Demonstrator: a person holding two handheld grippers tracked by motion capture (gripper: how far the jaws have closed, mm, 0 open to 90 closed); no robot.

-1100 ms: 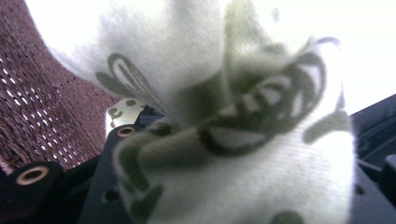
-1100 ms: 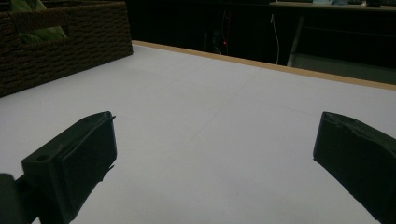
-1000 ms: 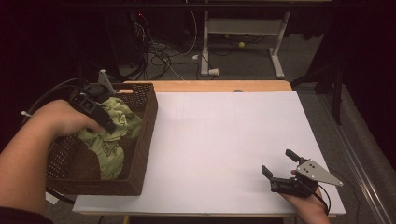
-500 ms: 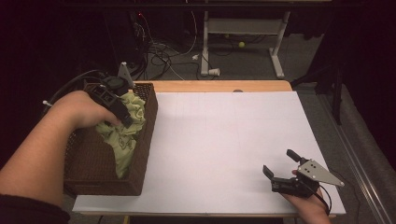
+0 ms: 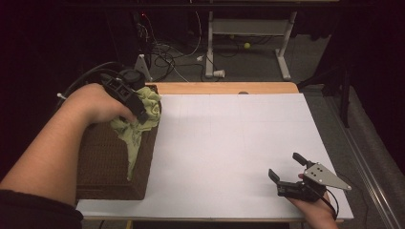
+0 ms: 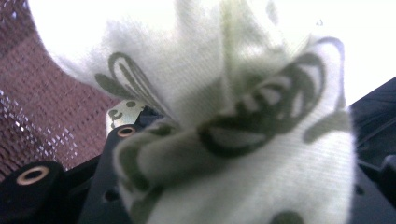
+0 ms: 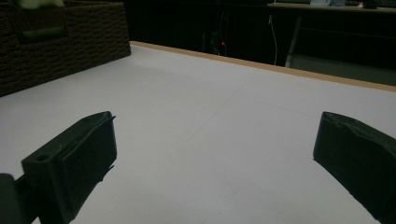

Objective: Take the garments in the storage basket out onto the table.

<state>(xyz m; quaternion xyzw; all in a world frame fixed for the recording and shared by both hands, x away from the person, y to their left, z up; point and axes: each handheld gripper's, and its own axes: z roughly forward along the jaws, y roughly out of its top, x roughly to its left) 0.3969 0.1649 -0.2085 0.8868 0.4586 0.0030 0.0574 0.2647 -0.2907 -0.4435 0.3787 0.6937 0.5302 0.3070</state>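
Note:
A pale green cloth (image 5: 138, 125) with a dark looping print hangs from my left gripper (image 5: 142, 113), which is shut on a bunch of it above the far right corner of the brown wicker basket (image 5: 107, 162). The cloth's tail drapes down over the basket's right wall. In the left gripper view the bunched cloth (image 6: 243, 140) sits between the black jaws, close to the lens. My right gripper (image 5: 286, 168) rests open near the table's front right corner, nothing between its fingers (image 7: 77, 156).
The basket stands at the table's left edge, also seen in the right gripper view (image 7: 60, 39). The white table top (image 5: 229, 143) stretches between the two grippers. A desk frame and cables (image 5: 210, 52) lie on the floor beyond the far edge.
My left gripper has risen and moved right and away over the basket, pulling the green cloth up so its tail now hangs over the right wall. The right gripper has kept still.

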